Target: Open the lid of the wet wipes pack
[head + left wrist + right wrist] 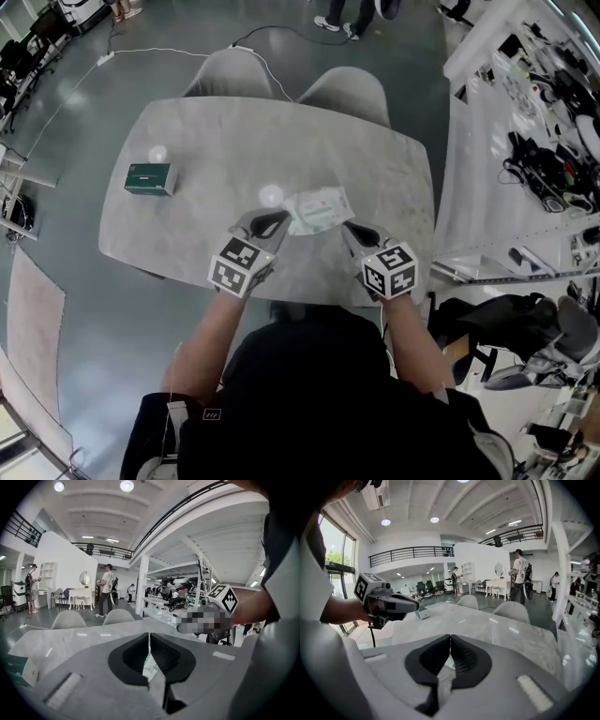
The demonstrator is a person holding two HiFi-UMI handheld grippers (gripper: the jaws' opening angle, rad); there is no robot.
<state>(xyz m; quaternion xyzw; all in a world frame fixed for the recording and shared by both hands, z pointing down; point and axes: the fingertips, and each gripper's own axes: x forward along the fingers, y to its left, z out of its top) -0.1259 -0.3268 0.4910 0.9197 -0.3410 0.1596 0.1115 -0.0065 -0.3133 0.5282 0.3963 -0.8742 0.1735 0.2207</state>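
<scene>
The wet wipes pack (319, 208) is a flat white packet with green print, lying on the grey table (206, 141) near its front edge. My left gripper (278, 223) points at the pack's left end, fingertips just short of it. My right gripper (352, 228) sits just off the pack's near right corner. In the left gripper view the jaws (149, 637) are shut with nothing between them, and a strip of the pack (150, 665) shows below them. The right gripper (450, 638) is likewise shut and empty, with a sliver of the pack (448, 664) beneath.
A green box (150, 178) lies at the table's left side. Two grey chairs (342, 89) stand at the far edge. A white workbench (525, 141) cluttered with tools and cables runs along the right. People stand further off in the hall.
</scene>
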